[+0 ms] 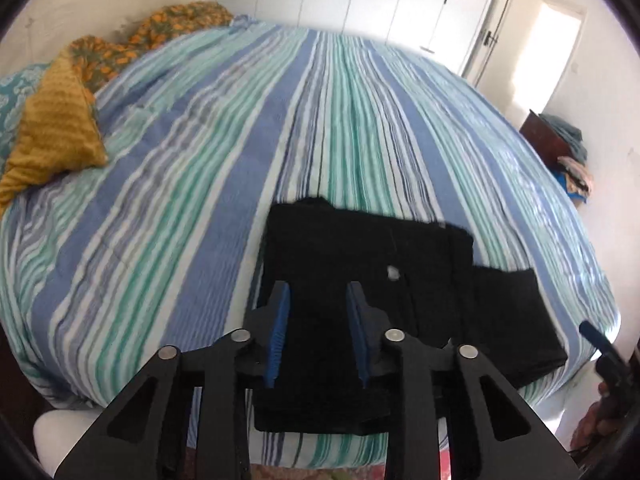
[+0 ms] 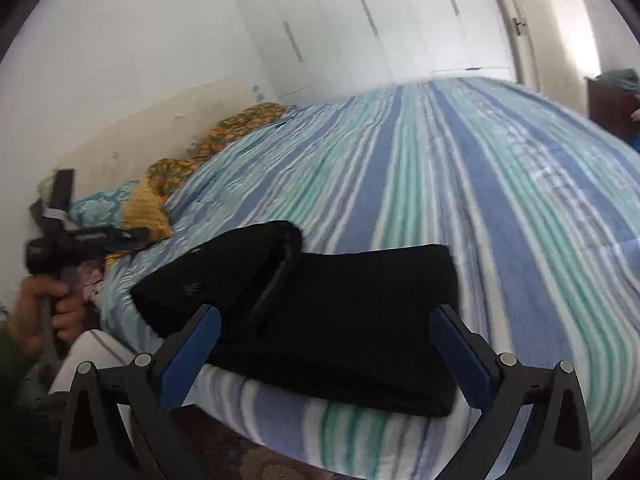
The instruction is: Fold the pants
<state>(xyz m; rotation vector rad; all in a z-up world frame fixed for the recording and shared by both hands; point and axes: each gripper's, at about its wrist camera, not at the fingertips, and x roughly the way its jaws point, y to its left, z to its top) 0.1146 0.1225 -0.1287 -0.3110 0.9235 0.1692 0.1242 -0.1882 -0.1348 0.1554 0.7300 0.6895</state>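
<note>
Black pants lie folded into a thick bundle at the near edge of the striped bed; they also show in the right wrist view. My left gripper hovers just above the bundle's left part, jaws apart with nothing between the blue pads. My right gripper is wide open in front of the bundle at the bed's edge, empty. The left gripper and the hand holding it show at the far left of the right wrist view. The right gripper's tip shows at the left view's right edge.
The blue, green and white striped bedspread covers the bed. A mustard cushion and orange patterned pillows lie at the far left. White wardrobe doors stand behind. A dark cabinet with clothes is at right.
</note>
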